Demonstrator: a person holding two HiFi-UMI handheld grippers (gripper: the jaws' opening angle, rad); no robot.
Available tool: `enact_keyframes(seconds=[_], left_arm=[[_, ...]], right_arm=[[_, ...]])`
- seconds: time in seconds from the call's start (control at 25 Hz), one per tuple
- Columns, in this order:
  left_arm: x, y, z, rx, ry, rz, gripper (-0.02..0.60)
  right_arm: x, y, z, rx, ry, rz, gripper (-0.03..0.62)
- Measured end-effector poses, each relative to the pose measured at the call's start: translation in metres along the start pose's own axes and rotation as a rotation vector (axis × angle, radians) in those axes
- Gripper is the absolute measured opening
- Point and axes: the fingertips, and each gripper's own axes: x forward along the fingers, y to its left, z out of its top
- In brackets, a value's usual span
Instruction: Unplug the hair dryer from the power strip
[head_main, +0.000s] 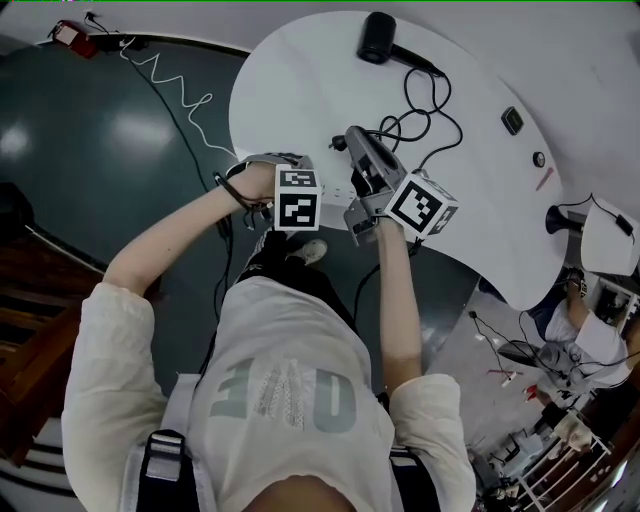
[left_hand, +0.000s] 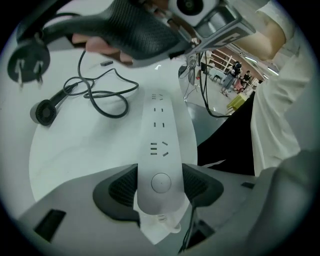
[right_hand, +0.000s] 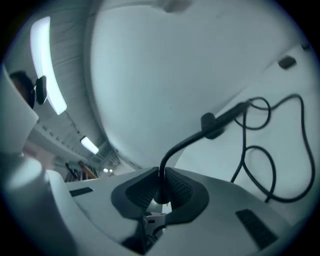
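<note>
In the left gripper view a white power strip (left_hand: 159, 130) lies on the white table (left_hand: 75, 150), and my left gripper (left_hand: 160, 187) is shut on its switch end. All its sockets are bare. The black plug (left_hand: 27, 62) hangs in the air at upper left with its prongs showing. My right gripper (right_hand: 161, 187) is shut on the black cord (right_hand: 187, 142) close to that plug, above the strip. The cord loops (head_main: 425, 115) across the table to the black hair dryer (head_main: 378, 38) at the far edge. In the head view the right gripper (head_main: 347, 138) points away from me.
Small dark items (head_main: 512, 120) and a red pen (head_main: 543, 180) lie on the table's right part. A white coiled cable (head_main: 175, 95) runs over the dark floor at left. Another person (head_main: 590, 335) sits at the right, beyond the table's curved edge.
</note>
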Motion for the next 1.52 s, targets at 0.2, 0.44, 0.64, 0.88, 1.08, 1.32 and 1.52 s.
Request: enact_keyframes(seconds=[0.2, 0.44, 0.64, 0.88, 1.08, 1.32, 1.52], left_arm=[[0.000, 0.001, 0.001, -0.012, -0.016, 0.011, 0.261], [-0.001, 0.001, 0.001, -0.016, -0.034, 0.014, 0.261], [0.000, 0.001, 0.001, -0.018, -0.038, 0.015, 0.261], [0.000, 0.001, 0.001, -0.018, -0.041, 0.021, 0.261], [0.000, 0.001, 0.000, -0.018, -0.044, 0.025, 0.261], [0.002, 0.001, 0.002, -0.009, -0.045, 0.018, 0.261], [0.001, 0.001, 0.001, 0.004, -0.041, 0.015, 0.261]], right_arm=[[0.009, -0.056, -0.018, 0.298, -0.005, -0.058, 0.044], [0.015, -0.085, -0.044, 0.245, 0.150, -0.210, 0.044], [0.013, -0.093, -0.046, 0.173, 0.203, -0.314, 0.076], [0.007, -0.098, -0.049, 0.070, 0.252, -0.400, 0.140], [-0.005, -0.105, -0.041, -0.144, 0.289, -0.542, 0.189], [-0.009, -0.102, -0.040, -0.183, 0.301, -0.533, 0.189], [-0.011, -0.098, -0.039, -0.199, 0.301, -0.527, 0.189]])
